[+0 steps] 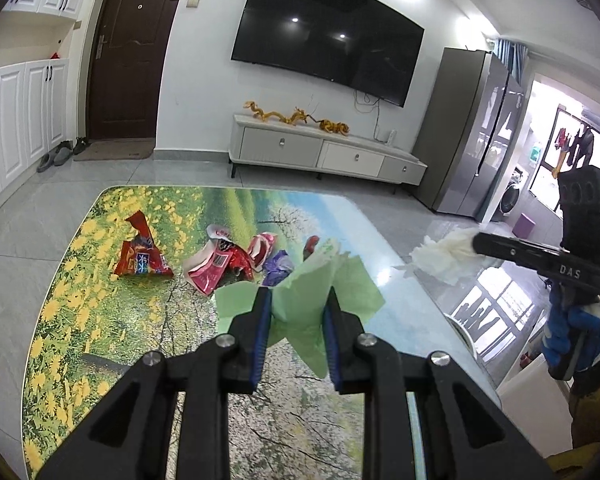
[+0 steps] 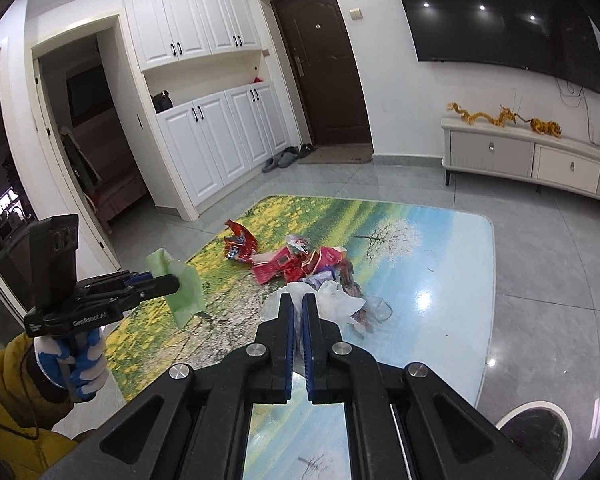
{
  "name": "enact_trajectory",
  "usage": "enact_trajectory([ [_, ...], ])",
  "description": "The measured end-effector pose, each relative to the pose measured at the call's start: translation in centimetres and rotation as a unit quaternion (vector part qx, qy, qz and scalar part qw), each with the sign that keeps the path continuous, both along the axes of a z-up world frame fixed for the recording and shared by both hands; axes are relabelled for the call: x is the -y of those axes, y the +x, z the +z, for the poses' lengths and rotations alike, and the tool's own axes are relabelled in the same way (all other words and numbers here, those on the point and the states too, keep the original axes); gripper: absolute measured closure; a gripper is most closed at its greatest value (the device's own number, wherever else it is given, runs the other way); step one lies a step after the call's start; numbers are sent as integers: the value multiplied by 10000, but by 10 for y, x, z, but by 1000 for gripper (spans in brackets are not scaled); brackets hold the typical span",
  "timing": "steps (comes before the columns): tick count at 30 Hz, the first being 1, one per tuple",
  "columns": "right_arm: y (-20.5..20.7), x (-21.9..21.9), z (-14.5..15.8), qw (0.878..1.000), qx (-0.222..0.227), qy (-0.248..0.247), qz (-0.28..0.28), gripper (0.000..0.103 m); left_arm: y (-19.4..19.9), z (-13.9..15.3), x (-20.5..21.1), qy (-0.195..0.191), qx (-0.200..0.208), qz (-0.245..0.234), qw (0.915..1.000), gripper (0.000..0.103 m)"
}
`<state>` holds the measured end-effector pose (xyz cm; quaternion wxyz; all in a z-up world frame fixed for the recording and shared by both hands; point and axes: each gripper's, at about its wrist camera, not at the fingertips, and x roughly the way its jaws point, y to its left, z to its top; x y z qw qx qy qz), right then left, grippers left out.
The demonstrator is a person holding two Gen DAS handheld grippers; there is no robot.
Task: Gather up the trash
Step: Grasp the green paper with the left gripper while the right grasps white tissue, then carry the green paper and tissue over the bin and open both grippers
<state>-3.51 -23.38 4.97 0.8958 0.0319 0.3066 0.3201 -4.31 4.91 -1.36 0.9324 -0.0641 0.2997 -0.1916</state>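
Observation:
My left gripper (image 1: 298,300) is shut on a crumpled light green paper (image 1: 314,280) and holds it above the table. The right wrist view shows that gripper (image 2: 172,282) at the left with the green paper (image 2: 182,294) hanging from its tips. My right gripper (image 2: 299,306) is shut on a white tissue (image 2: 334,296). In the left wrist view it (image 1: 478,244) is off the table's right edge with the tissue (image 1: 444,256) lifted. On the table lie a red wrapper (image 1: 142,258), a pink packet (image 1: 216,268) and a purple wrapper (image 1: 278,270).
The table (image 1: 100,320) has a glossy landscape print. A clear plastic scrap (image 2: 376,308) lies by the wrappers. A round white-rimmed container (image 2: 536,432) stands on the floor at the table's near right. A TV cabinet (image 1: 324,152) and fridge (image 1: 468,128) stand beyond.

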Motion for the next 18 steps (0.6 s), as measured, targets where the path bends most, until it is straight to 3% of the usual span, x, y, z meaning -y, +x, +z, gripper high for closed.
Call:
enact_trajectory([
  [11,-25,34,7,9991,204,286,-233,98,-3,11,27,100,5,-177,9998,80],
  [18,-23,78,-8,9966,178,597,-544,98,19,15,76,315,-180,-587,9976,80],
])
